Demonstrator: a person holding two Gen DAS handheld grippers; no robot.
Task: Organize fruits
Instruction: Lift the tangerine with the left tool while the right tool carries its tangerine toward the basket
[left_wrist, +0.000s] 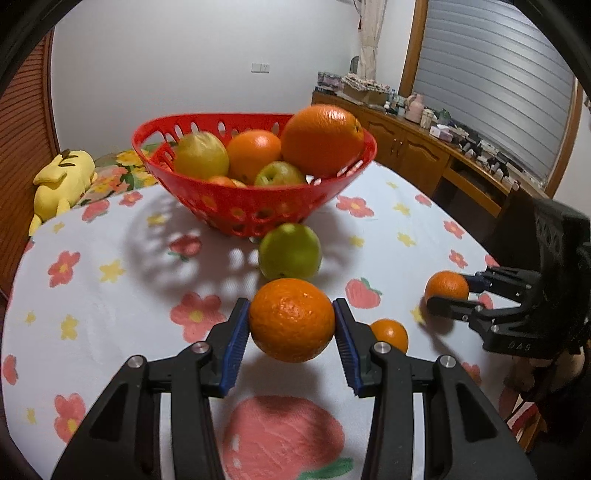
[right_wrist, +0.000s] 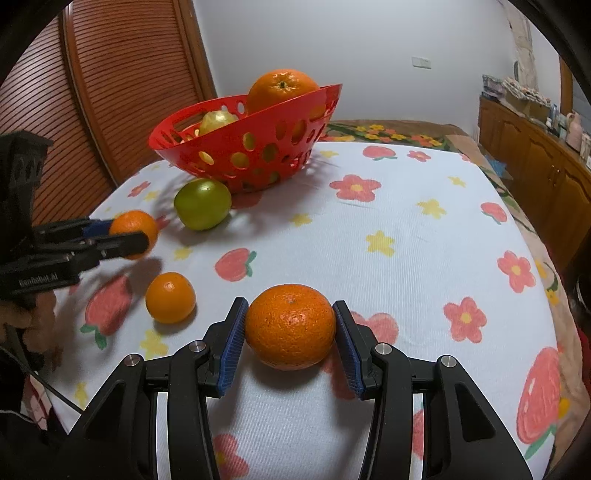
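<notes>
**Both grippers holding oranges**

Left hand-held gripper (left_wrist: 291, 334) is clamped on an orange (left_wrist: 291, 319), lifted off the counter (left_wrist: 110, 295). Right hand-held gripper (right_wrist: 290, 332) squeezes another orange (right_wrist: 290, 326), which looks to be resting on the cloth. A small orange (right_wrist: 170, 297) and green apple (right_wrist: 202, 204) sit loose nearby; the red basket (right_wrist: 258, 147) behind them holds more fruit.
</notes>
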